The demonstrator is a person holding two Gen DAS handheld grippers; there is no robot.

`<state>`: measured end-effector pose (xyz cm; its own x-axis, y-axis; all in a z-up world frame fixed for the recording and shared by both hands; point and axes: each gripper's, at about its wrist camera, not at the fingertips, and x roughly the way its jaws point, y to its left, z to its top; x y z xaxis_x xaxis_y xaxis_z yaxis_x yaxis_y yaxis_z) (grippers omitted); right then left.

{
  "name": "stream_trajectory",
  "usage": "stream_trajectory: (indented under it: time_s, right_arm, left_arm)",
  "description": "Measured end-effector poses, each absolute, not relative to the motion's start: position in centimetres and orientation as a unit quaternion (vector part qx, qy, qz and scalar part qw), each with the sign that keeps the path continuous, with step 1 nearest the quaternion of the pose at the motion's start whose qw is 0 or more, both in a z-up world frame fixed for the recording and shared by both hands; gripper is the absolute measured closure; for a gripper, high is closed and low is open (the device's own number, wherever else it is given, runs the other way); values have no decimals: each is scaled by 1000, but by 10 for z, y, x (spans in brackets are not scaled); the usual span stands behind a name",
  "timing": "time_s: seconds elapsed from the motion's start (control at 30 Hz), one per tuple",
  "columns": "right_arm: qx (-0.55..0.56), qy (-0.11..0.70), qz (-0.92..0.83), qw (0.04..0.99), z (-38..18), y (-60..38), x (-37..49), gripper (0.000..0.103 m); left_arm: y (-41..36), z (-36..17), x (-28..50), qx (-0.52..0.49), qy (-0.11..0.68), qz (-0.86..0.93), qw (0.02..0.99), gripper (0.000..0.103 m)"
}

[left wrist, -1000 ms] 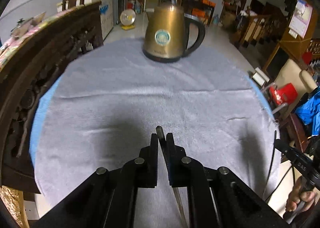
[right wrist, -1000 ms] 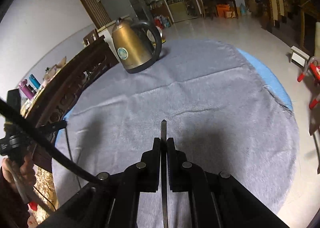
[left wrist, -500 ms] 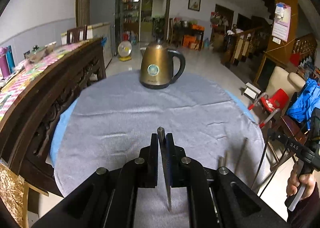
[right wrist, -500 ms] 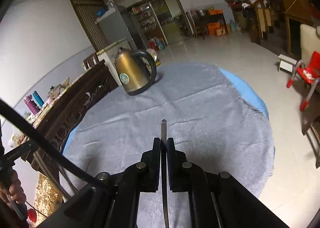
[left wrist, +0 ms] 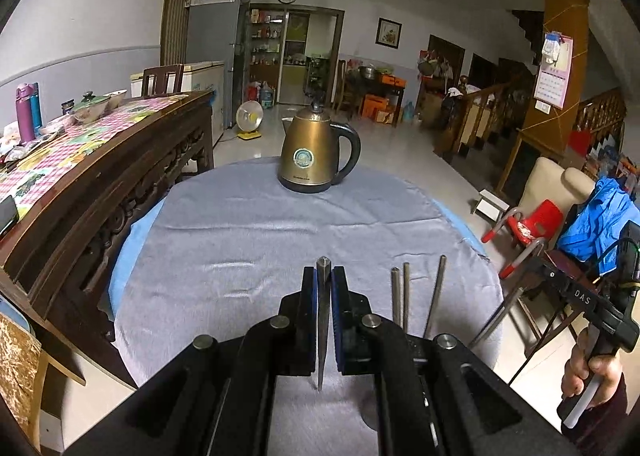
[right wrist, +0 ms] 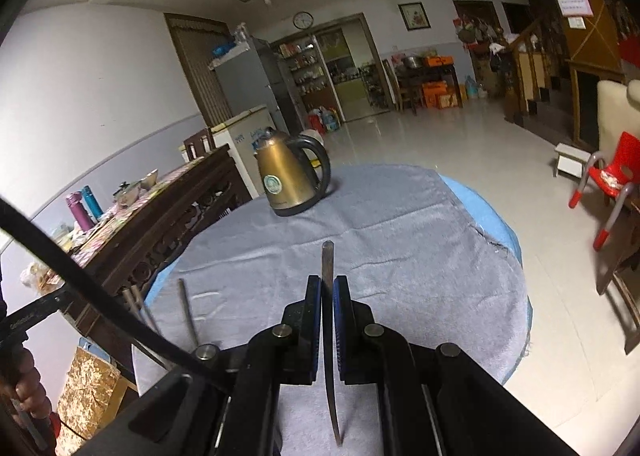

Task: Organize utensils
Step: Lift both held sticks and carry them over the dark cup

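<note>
My left gripper [left wrist: 324, 276] is shut on a thin metal utensil [left wrist: 323, 320], held on edge above the grey cloth [left wrist: 280, 240]; its end sticks out past the fingertips. My right gripper [right wrist: 327, 284] is shut on another thin metal utensil [right wrist: 329, 316], also lifted above the cloth [right wrist: 400, 256]. Three more metal utensil handles [left wrist: 406, 296] stand up near the table's front edge, to the right of my left gripper; they also show in the right wrist view [right wrist: 184, 308], to the left of my right gripper. What holds them is hidden.
A brass-coloured electric kettle [left wrist: 312, 156] stands at the far side of the round table [right wrist: 296, 184]. A dark carved wooden sideboard [left wrist: 100, 176] runs along the left. A red child's chair [left wrist: 532, 224] and a beige armchair [left wrist: 560, 192] stand to the right.
Both grippers have risen and pulled back from the cloth with their utensils; the table looks smaller and the room has come into view. The three upright handles have entered both views.
</note>
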<state>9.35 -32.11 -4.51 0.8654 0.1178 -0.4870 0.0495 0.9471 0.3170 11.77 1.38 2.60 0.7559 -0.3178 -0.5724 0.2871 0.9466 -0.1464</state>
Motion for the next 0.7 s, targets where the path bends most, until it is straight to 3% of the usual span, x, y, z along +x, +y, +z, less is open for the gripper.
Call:
stream_trajectory:
  time_s: [0.7]
  right_arm:
    - [129,224,32,965,-15,-295,42,96]
  left_arm:
    - [16,50,63,-38,283,-187,940,96]
